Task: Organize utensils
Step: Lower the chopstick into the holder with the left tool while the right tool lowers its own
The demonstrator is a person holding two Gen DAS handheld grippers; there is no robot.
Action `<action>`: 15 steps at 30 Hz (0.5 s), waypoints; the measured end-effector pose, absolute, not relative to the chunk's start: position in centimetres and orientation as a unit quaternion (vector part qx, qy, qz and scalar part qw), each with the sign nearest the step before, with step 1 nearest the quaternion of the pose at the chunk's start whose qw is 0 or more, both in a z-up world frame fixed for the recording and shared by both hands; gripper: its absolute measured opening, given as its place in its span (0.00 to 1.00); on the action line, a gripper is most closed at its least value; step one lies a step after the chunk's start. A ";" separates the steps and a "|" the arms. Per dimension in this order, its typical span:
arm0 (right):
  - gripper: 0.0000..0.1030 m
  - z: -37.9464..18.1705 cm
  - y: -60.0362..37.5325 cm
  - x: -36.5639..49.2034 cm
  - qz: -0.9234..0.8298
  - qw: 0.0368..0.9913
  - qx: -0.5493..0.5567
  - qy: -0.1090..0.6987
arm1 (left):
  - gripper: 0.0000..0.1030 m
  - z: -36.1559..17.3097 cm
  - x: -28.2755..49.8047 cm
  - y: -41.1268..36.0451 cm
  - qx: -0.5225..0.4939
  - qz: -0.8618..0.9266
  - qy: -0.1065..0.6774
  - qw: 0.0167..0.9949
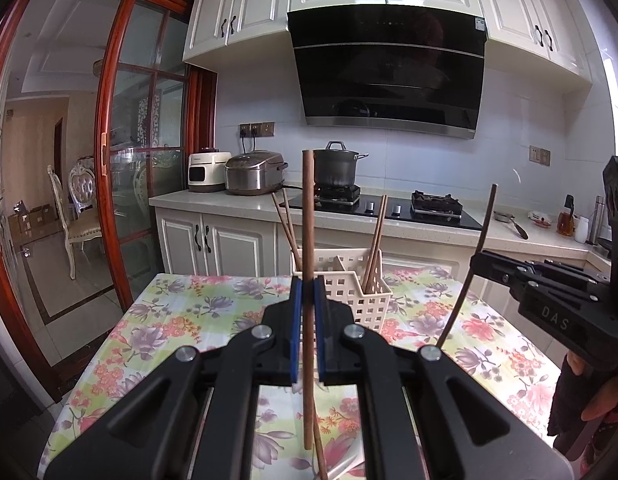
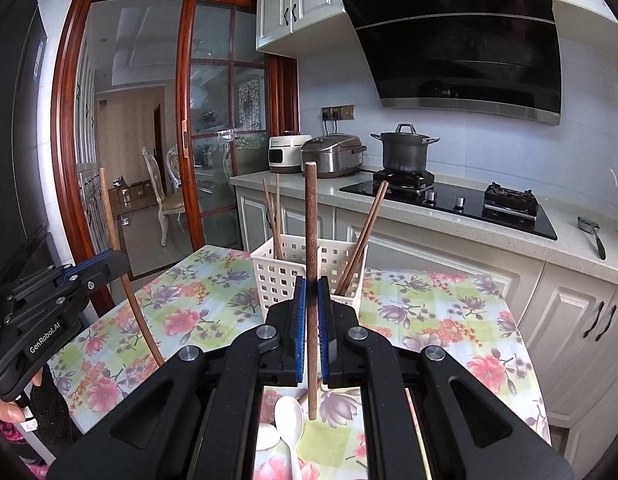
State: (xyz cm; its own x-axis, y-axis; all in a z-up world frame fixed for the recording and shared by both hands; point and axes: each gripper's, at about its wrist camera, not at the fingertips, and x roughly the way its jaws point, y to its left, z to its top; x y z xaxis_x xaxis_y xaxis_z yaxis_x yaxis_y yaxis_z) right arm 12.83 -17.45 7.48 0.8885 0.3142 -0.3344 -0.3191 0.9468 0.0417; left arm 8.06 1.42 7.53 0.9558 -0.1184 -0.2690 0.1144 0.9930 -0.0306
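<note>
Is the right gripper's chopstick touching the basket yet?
Apart. The left wrist view shows the right gripper holding its chopstick off to the basket's side, with tablecloth visible between them.

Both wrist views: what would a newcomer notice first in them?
First, each gripper is shut on one upright brown chopstick: the left gripper on the left chopstick, the right gripper on the right chopstick. Just behind them a white basket stands on the floral tablecloth and already holds chopsticks in two compartments. Farther back, a dark pot sits on the stove under the black hood.
</note>
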 end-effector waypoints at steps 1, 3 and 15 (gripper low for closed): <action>0.06 7.6 -17.5 13.0 0.163 0.972 -0.007 0.171 | 0.06 7.6 8.4 1.4 -0.006 -0.060 0.138 0.989; 0.06 7.9 -17.6 13.4 0.160 0.973 -0.006 0.167 | 0.06 7.8 8.8 1.4 -0.007 -0.061 0.138 0.989; 0.06 11.6 -18.9 18.1 0.162 0.973 0.028 0.160 | 0.06 12.7 13.9 1.5 -0.025 -0.076 0.136 0.988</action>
